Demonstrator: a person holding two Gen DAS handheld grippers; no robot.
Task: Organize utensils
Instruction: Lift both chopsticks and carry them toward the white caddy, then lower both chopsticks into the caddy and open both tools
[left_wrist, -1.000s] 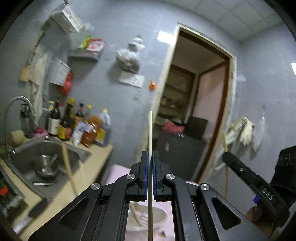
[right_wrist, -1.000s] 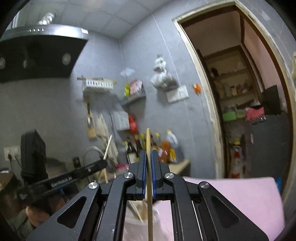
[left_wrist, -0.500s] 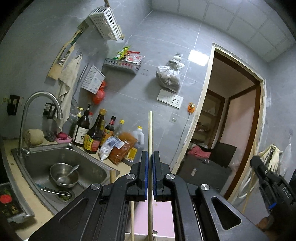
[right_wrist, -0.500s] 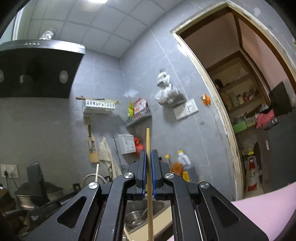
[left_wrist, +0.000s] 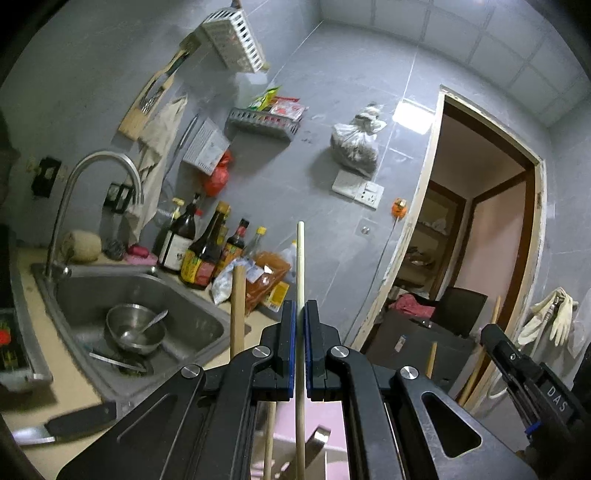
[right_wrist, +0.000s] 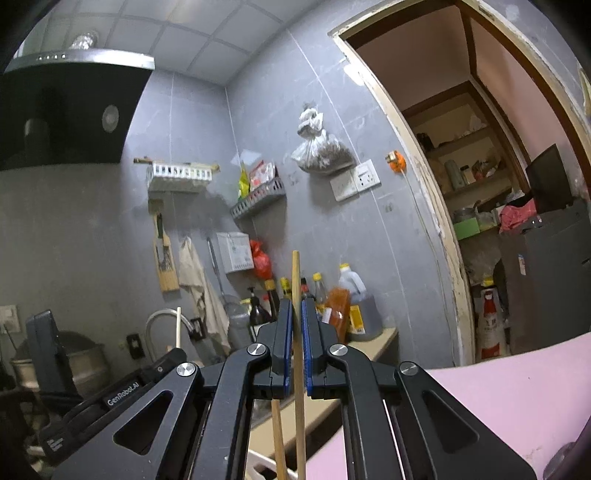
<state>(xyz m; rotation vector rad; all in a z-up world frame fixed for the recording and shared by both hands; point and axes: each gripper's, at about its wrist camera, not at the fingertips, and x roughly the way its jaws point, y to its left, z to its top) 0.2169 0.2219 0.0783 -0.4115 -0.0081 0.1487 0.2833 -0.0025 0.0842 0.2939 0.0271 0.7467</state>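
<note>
Chopsticks stand upright in both tongs: the left tongs (left_wrist: 300, 325) are clamped on a pale chopstick (left_wrist: 300, 266), the right tongs (right_wrist: 296, 325) on a tan chopstick (right_wrist: 296, 280). Both sticks rise above the fingers. Beyond the left tongs, a sink (left_wrist: 207, 317) holds a steel bowl (left_wrist: 135, 328) at the bench's left end.

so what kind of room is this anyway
Most likely a small home kitchen. A steel sink with a curved tap sits in the counter, sauce and oil bottles stand along the grey tiled wall, and a black range hood hangs at the upper left.
</note>
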